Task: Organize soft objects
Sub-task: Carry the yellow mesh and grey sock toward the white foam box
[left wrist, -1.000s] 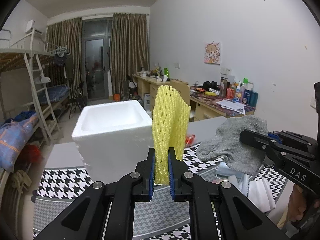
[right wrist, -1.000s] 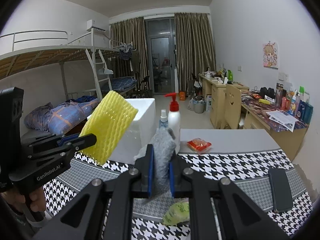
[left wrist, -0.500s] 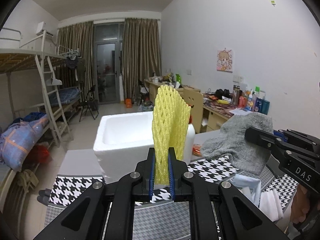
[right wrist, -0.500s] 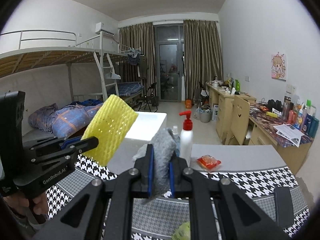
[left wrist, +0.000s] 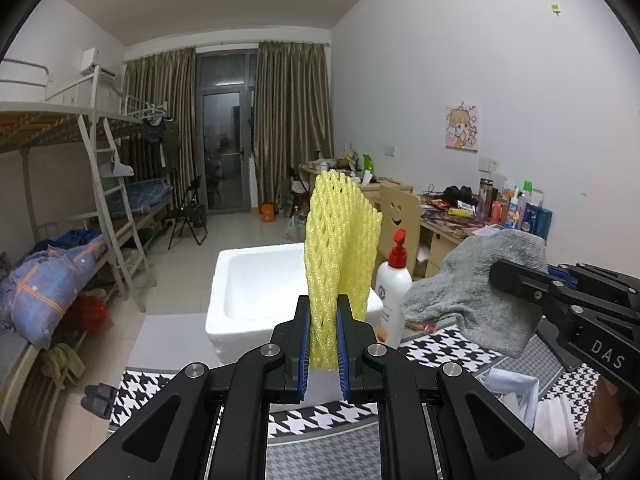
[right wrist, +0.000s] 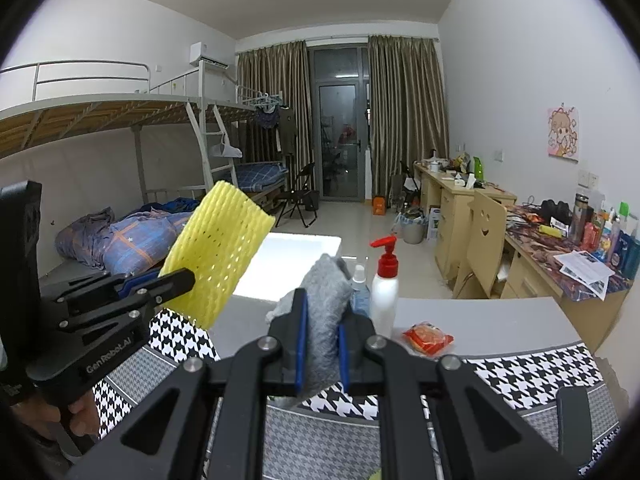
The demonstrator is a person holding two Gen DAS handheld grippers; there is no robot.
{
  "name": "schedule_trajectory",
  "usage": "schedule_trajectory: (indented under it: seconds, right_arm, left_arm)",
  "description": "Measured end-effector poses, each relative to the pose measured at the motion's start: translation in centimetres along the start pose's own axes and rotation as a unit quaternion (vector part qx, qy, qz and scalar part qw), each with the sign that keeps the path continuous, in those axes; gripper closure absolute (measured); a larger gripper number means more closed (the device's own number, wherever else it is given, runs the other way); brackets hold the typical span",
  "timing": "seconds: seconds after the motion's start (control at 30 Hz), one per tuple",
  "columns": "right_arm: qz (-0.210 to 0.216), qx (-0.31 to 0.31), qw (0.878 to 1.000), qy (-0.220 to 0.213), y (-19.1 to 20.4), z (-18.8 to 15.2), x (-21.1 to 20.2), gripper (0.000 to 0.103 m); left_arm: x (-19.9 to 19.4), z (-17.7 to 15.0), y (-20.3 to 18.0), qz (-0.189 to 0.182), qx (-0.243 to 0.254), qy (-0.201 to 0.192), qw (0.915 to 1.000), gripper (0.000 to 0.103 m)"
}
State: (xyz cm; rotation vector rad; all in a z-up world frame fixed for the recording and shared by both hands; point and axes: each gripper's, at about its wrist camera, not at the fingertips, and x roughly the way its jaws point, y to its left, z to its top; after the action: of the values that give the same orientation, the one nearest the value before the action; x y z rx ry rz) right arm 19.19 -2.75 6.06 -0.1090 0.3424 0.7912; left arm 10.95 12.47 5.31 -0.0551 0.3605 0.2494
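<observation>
**Both soft items lifted, foam box still ahead**

Over the last second both grippers have risen and drawn back from the white foam box [left wrist: 256, 300], which now looks smaller and farther off, with the pump bottle [left wrist: 394, 284] showing beside it.

On the left, the left gripper [left wrist: 323, 344] has its jaws squeezed nearly together on the lower end of the yellow foam net sleeve [left wrist: 340, 248]. The sleeve stands upright above the pads, a springy open mesh, pinched flat at the bottom. To the right, the right gripper [right wrist: 322, 356] is likewise closed tight on a grey knitted cloth [right wrist: 326, 304], which droops limply over the jaws.

Risks, as I judge them: the mesh is light and compressible, so it could slip out of its narrow pinch on a quick swing. The hanging cloth could brush the pump bottle, just right of the box, and tip it. The two grippers travel near each other and could collide over the checked tablecloth [right wrist: 532, 376].
</observation>
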Motion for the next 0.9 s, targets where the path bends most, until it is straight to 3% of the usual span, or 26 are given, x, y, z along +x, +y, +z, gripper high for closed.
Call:
schedule_trajectory:
  seconds: [0.5, 0.9]
  right_arm:
    - [0.007, -0.001, 1.000, 0.000, 0.5, 2.7, 2.0, 0.087]
    - [0.003, -0.006, 1.000, 0.000, 1.0, 3.6, 3.7, 0.086]
  left_arm:
    - [1.9, 2.3, 1.5, 0.019, -0.005, 0.000, 0.9998, 0.091]
    - [3.5, 3.6, 2.4, 0.012, -0.024, 0.010, 0.9996, 0.091]
